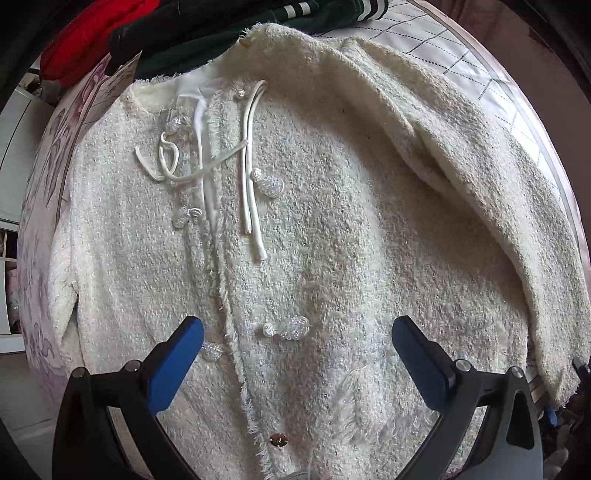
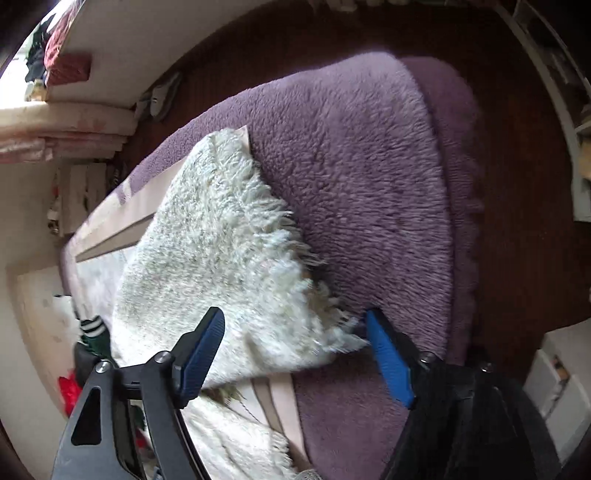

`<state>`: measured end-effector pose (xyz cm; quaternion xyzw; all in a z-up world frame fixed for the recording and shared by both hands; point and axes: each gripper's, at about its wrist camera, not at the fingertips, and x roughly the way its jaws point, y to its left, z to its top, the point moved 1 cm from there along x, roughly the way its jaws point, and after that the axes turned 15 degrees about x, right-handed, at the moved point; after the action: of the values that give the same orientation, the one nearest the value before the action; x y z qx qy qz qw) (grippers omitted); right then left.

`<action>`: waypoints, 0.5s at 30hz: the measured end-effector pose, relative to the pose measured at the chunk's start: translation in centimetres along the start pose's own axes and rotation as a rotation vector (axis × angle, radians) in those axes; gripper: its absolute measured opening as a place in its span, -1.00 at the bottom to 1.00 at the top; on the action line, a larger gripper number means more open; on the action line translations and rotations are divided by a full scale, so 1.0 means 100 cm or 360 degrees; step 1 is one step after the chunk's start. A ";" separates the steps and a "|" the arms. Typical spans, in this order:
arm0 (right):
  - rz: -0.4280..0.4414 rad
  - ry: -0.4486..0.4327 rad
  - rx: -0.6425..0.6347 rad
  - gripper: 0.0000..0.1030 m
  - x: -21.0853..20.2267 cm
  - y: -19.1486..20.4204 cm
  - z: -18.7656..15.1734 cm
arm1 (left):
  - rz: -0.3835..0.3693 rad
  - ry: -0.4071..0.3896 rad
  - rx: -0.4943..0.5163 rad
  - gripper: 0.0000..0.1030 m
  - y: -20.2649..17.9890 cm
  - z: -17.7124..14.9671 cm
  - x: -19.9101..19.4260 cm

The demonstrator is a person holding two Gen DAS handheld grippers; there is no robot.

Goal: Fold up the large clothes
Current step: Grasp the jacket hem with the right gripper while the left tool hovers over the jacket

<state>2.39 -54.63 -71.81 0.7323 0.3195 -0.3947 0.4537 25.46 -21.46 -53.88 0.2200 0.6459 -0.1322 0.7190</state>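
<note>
A cream tweed jacket (image 1: 314,221) lies front up on the bed, with clear glassy buttons (image 1: 291,326) and loose white cords (image 1: 247,166) near its collar. One sleeve (image 1: 461,166) is folded in over the right side. My left gripper (image 1: 297,328) hangs open just above the lower front, and nothing is between its blue pads. In the right wrist view, a fringed end of the jacket (image 2: 258,240) rests on a purple fleece blanket (image 2: 369,166). My right gripper (image 2: 291,332) is open with the fringed corner lying loose between its pads.
A red garment (image 1: 92,33) and a dark green striped one (image 1: 221,29) are piled beyond the collar. A white gridded sheet (image 1: 443,44) shows at upper right. The blanket's edge drops to a dark wooden floor (image 2: 517,184). Folded pink bedding (image 2: 62,129) lies at the left.
</note>
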 end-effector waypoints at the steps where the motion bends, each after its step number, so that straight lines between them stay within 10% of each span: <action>1: -0.0005 -0.0053 -0.0021 0.59 0.001 0.006 0.000 | 0.0007 -0.0001 0.0005 1.00 0.001 -0.001 0.000; 2: 0.0013 -0.0160 -0.0045 0.35 -0.001 0.013 -0.001 | 0.0022 -0.0007 0.0013 1.00 0.001 -0.002 0.000; 3: 0.0016 -0.0270 -0.0067 -0.56 -0.007 0.018 -0.003 | 0.0044 -0.0013 0.0019 1.00 0.004 -0.002 -0.001; 4: 0.0026 -0.0307 -0.0079 -0.75 -0.013 0.026 -0.004 | 0.0081 -0.0027 0.0019 1.00 0.008 -0.004 -0.002; 9: 0.0235 -0.0208 -0.0147 -0.62 -0.015 0.043 -0.008 | 0.0176 -0.0055 -0.0098 1.00 0.051 -0.005 -0.004; 12: 0.0263 0.0098 -0.0032 0.00 0.031 0.037 0.000 | 0.0149 -0.0010 -0.0195 1.00 0.072 -0.008 0.001; 15: 0.0404 0.0120 0.0050 0.05 0.050 0.034 -0.002 | 0.0148 -0.0011 -0.0228 1.00 0.080 -0.011 0.001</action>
<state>7.65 -55.22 -74.71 0.7881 0.2350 -0.3114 0.4761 28.31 -13.92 -52.84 0.1973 0.6402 -0.0529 0.7405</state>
